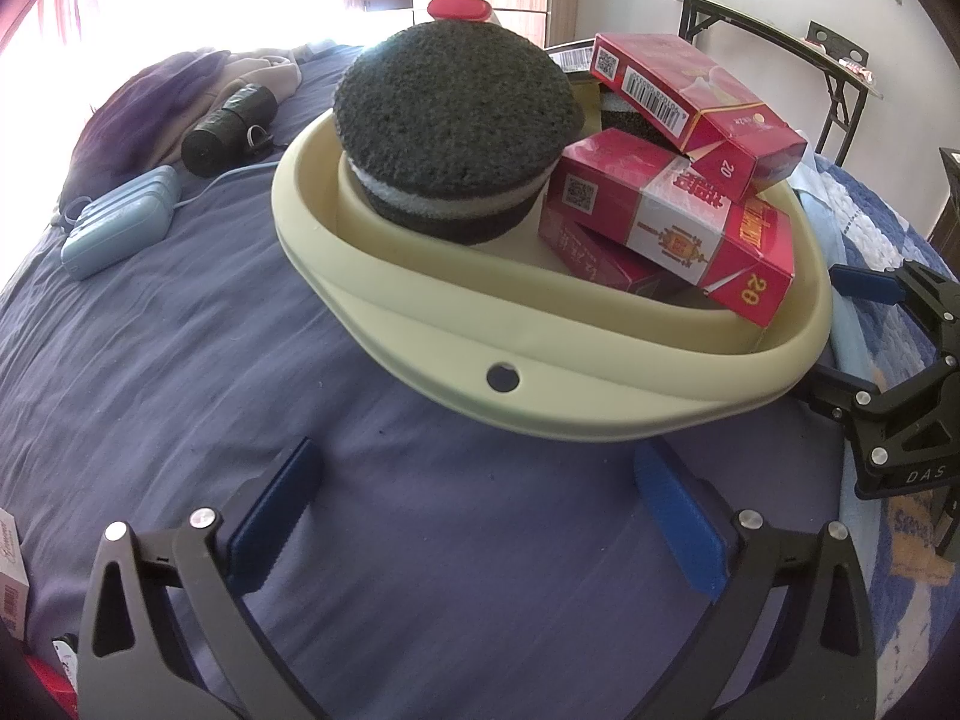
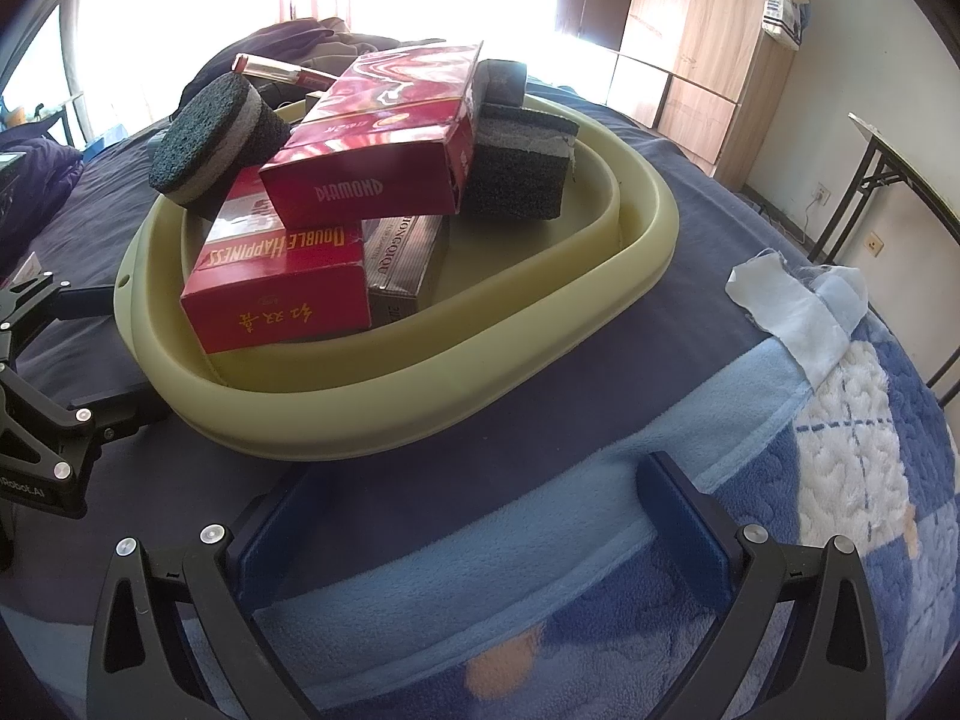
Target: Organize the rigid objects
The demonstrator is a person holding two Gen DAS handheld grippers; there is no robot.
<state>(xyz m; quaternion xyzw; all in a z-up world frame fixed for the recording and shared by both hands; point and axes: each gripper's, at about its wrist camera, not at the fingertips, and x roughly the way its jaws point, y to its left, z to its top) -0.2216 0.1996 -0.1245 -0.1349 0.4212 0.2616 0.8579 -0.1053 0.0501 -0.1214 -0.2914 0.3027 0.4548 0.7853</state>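
Cream-coloured and shallow, the tray sat on a dark blue bedsheet and held most of the clutter. A round dark sponge with a pale middle band stood at the tray's far left side as seen from the left wrist camera. Beside it, toward the tray's right side, three red cartons were stacked: a bottom carton, a middle carton marked 20, and a top carton lying tilted across it. From the right wrist view a grey carton lay under the red ones, and a square dark sponge stood against the tray's far wall.

The left gripper hovered just before the tray's near rim, its blue pads spread wide with nothing between them. The right gripper hung near the tray's other side, over a light blue blanket, its jaws likewise wide apart and empty.

Beyond the tray, on the sheet, lay a black roll and a pale blue case with a cord. A white cloth scrap rested on the blanket, apart from the tray. A wooden wardrobe stood behind the bed.
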